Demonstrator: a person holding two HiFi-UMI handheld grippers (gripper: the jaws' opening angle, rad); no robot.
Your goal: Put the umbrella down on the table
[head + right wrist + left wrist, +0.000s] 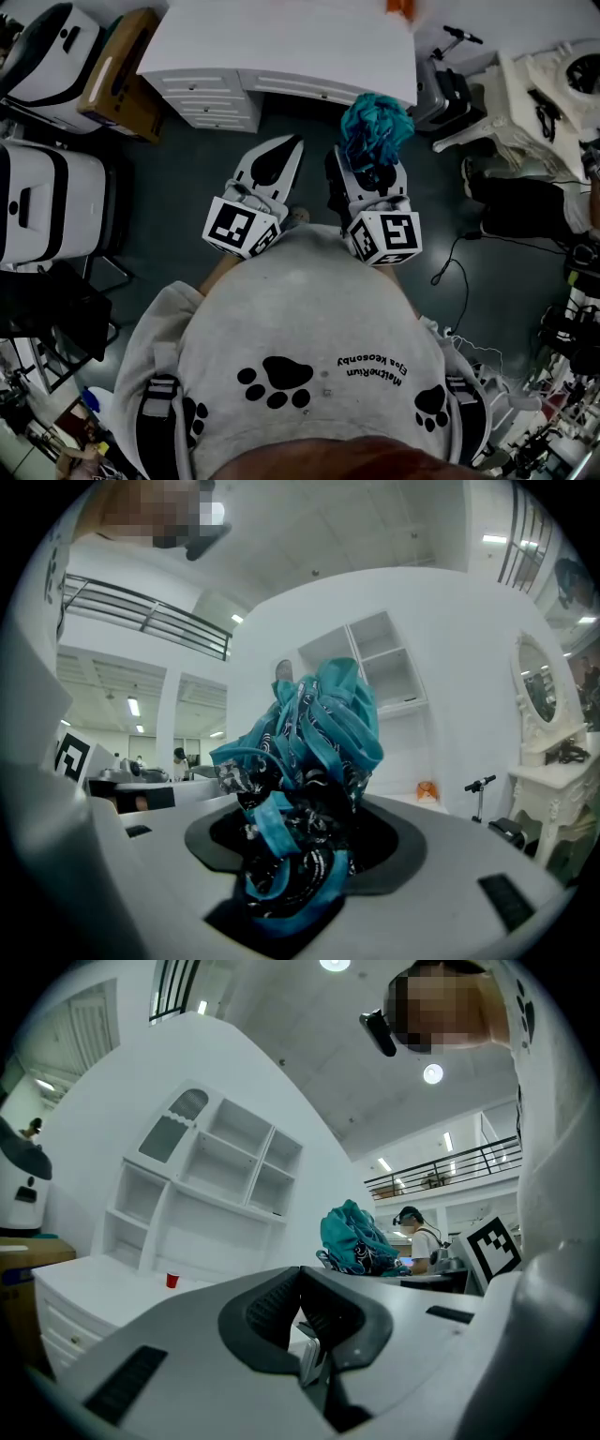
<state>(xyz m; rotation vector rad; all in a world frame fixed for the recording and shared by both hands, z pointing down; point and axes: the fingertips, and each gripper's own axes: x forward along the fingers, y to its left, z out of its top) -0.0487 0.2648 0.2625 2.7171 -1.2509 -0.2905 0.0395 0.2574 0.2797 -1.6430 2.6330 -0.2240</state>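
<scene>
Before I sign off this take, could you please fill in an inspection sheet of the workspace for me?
Surface: white table, top mostly bare.
Job's things: teal folded umbrella, held in the air, not yet on the table.
Clutter: small red cup on the table.
Grippers: right tongs shut on the umbrella; left tongs shut, nothing between them.
Cables: black cable lying on the floor at right.
Surroundings: cardboard box left of the table; white shelf unit behind it.
</scene>
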